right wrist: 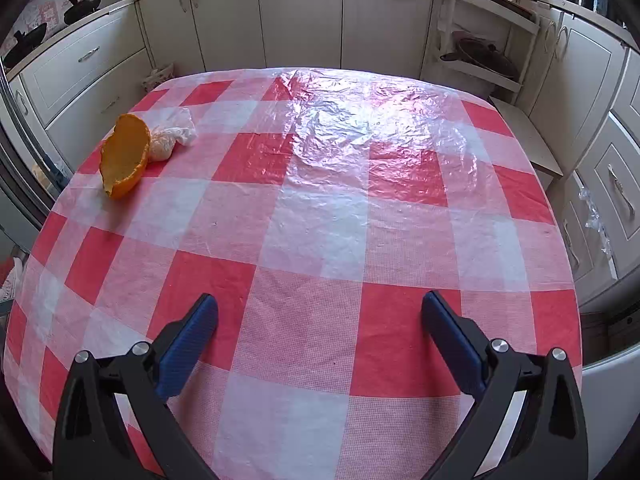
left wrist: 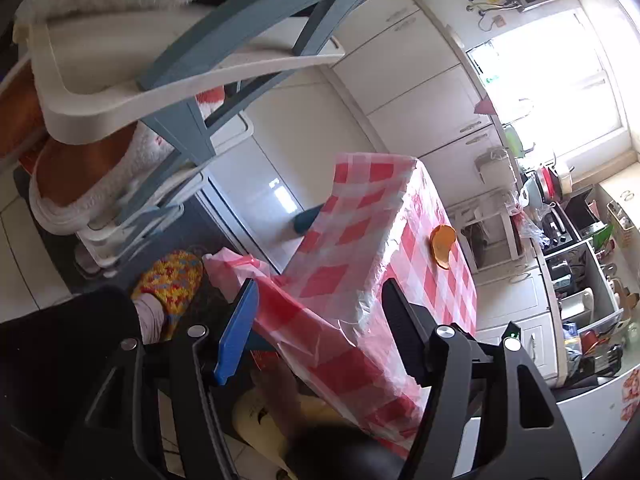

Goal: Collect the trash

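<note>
Right gripper (right wrist: pixel 320 320) hangs wide open and empty over the checked tablecloth (right wrist: pixel 312 240). Orange peel (right wrist: pixel 125 156) sits at the cloth's far-left corner, touching a crumpled tissue (right wrist: pixel 172 138). Left gripper (left wrist: pixel 320 320), jaws spread, holds nothing beside the cloth's draped edge.

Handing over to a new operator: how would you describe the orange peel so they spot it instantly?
Look at the table with the red-and-white checked cloth. Near its far left corner, seen from the right wrist camera, lies the orange peel, a cupped bright orange shell. The crumpled white plastic bag touching it is pale and limp.
</note>
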Available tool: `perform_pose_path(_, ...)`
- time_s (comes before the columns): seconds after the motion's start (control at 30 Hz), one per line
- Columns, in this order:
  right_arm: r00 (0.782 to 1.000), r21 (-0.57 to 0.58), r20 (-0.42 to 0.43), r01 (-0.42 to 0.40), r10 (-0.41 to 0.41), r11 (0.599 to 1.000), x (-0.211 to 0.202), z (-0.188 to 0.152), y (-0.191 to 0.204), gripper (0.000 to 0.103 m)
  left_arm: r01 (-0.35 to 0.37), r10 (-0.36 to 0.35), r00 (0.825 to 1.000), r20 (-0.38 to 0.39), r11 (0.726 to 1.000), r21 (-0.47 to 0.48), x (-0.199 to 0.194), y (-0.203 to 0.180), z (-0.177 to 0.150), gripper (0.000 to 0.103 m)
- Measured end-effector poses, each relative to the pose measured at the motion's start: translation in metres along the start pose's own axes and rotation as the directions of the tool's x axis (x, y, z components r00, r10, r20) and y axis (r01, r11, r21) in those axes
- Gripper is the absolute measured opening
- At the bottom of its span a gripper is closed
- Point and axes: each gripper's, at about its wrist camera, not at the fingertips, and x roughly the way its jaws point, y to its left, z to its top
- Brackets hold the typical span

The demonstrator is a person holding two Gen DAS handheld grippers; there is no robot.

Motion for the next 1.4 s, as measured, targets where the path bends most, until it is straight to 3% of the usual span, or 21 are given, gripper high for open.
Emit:
perform_pose_path(0.2,1.0,0.0,0.0,0.0,0.0,1.0,0.0,0.0,0.0,0.097,-0.047,0.047,0.999,-0.005,0.999,-0.009,0.013,0.013,0.008,0.061)
perform_pose_path(0.5,1.0,-0.001,-0.001,-0.001,0.001,1.0,0.0,0.0,0.001,0.097,-0.107,0.1,0.986,-0.134,0.993,-0.042,0.053,0.034,-0.001,0.061)
perform_pose_path(0.8,1.0,-0.001,-0.001,-0.001,0.001,1.0,0.0,0.0,0.0,0.097,-0.062,0.061,0.989,-0.135,0.998,-0.005,0.047,0.019,-0.005,0.061)
perform_pose_path(0.97,1.0,-0.001,-0.001,-0.001,0.001,1.0,0.0,0.0,0.0,0.097,-0.014,0.027,0.993,-0.119,0.994,0.107,0.034,-0.009,-0.01,0.062)
perform_pose_path(1.17,1.0,-0.001,-0.001,-0.001,0.001,1.0,0.0,0.0,0.0,0.097,0.034,-0.001,0.992,-0.127,0.965,0.259,0.024,-0.044,-0.033,0.066)
perform_pose_path(1.4,1.0,-0.001,-0.001,-0.001,0.001,1.0,0.0,0.0,0.0,0.097,0.073,-0.05,0.997,-0.064,0.902,0.426,0.012,-0.097,-0.074,0.075)
